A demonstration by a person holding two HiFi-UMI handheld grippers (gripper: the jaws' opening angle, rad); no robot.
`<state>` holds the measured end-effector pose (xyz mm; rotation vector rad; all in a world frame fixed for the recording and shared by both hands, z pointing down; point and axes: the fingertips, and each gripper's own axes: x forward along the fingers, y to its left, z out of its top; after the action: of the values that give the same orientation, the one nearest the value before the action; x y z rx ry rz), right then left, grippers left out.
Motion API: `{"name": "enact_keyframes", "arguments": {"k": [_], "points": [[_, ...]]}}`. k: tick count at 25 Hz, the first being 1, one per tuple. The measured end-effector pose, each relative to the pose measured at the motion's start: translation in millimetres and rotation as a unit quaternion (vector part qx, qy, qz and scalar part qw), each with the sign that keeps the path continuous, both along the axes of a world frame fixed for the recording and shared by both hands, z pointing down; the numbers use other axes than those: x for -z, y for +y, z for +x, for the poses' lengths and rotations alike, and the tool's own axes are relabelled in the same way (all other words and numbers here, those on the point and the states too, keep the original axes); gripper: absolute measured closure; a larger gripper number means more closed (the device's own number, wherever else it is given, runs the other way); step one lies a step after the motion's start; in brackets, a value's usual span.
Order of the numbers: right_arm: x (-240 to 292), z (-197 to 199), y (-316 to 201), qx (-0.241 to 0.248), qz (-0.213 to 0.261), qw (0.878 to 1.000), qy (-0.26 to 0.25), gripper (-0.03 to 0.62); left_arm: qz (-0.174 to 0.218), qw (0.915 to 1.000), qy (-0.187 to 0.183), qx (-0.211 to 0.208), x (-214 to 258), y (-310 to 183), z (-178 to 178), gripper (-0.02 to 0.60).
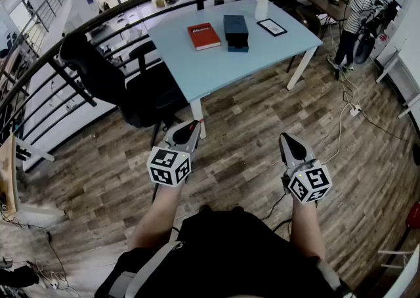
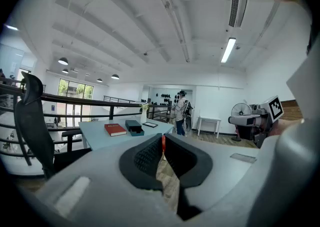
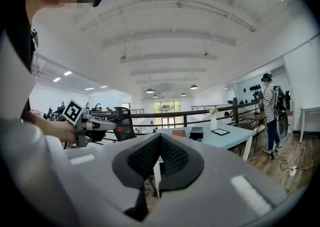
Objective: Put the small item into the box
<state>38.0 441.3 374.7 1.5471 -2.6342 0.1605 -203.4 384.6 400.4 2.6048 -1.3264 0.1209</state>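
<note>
A dark box lies on the light blue table, far ahead of both grippers; it also shows in the left gripper view and the right gripper view. My left gripper is held out above the wooden floor, its jaws closed on a small red item that peeks out between the tips. My right gripper hovers beside it at the same height, shut with nothing between its jaws. Both point roughly level toward the table.
A red book, a picture frame and a vase share the table. A black office chair stands left of it, before a curved railing. A person stands far right. A cable trails over the floor.
</note>
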Motion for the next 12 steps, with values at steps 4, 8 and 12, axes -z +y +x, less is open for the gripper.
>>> {"name": "enact_keyframes", "arguments": {"k": [4, 8, 12], "points": [[-3, 8, 0, 0.004, -0.003, 1.0, -0.01, 0.595, -0.001, 1.0, -0.002, -0.003, -1, 0, 11, 0.565], [-5, 17, 5, 0.002, -0.006, 1.0, -0.014, 0.595, -0.003, 1.0, -0.005, -0.007, -1, 3, 20, 0.565], [-7, 31, 10, -0.001, -0.004, 1.0, -0.02, 0.595, -0.003, 0.9999, -0.009, -0.009, 0, 5, 31, 0.565]]}}
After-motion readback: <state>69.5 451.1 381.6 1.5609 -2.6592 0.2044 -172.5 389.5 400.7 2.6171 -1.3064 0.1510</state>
